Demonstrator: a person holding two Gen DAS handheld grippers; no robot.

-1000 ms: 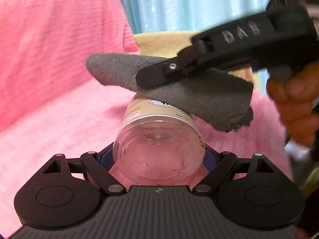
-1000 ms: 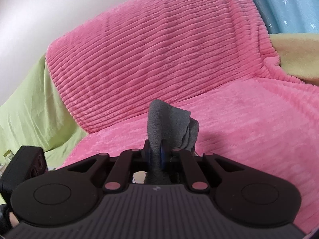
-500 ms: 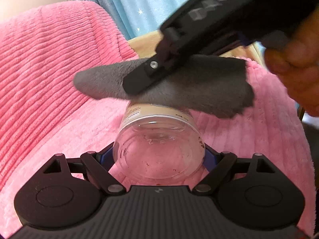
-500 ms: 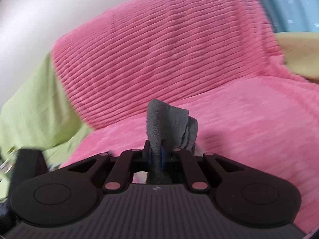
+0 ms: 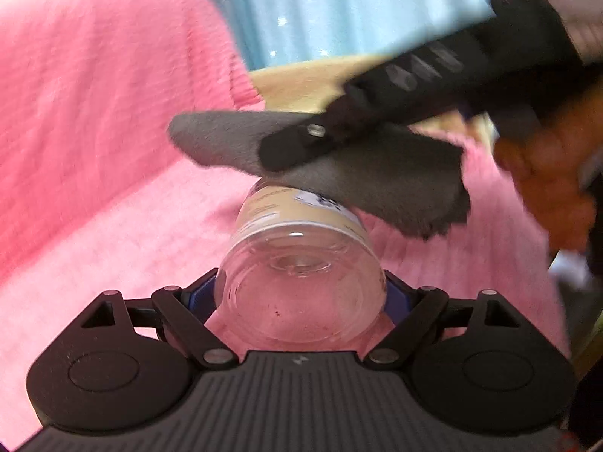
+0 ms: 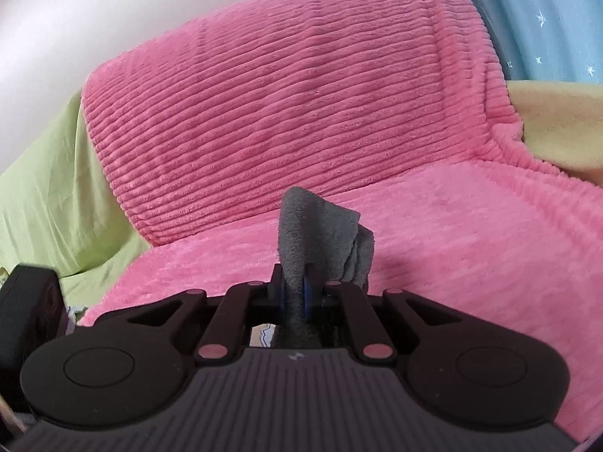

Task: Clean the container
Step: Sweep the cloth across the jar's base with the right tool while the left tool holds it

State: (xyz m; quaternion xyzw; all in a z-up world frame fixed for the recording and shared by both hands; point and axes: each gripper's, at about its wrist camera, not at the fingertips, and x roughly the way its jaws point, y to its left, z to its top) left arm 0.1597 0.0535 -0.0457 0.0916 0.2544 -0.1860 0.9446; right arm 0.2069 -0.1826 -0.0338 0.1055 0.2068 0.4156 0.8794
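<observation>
Clear plastic jar (image 5: 301, 282), lying on its side at lower centre of the left wrist view, base toward the lens, tan label on its far half. Gripped across the base by the left gripper (image 5: 301, 297), blue pads pressing on both sides of the jar; jaws easing apart at this moment, jar between them and pads touching it. Specks of dirt visible inside the base. Draped over the far upper end of the jar, grey cloth (image 5: 350, 173), touching the label. Clamped on that cloth from the upper right of the frame, right gripper (image 5: 301, 143), blurred; hand (image 5: 546, 173) behind it at the right edge. Pink ribbed blanket (image 5: 94, 150) beneath and to the left of the jar; blue curtain (image 5: 339, 7) at top centre; pale yellow fabric (image 5: 297, 83) between curtain and blanket.

Right wrist view: right gripper (image 6: 294, 293) at lower centre, jaws drawn together on the cloth (image 6: 320, 233), folded cloth standing up above the blue pads. Blanket (image 6: 282, 94) filling the middle of the frame, draped over a raised back and a flat seat. Green sheet (image 6: 45, 188) at left, curtain (image 6: 546, 11) at upper right, yellow fabric (image 6: 557, 120) at right. Jar barely glimpsed below the jaws, too hidden to place
</observation>
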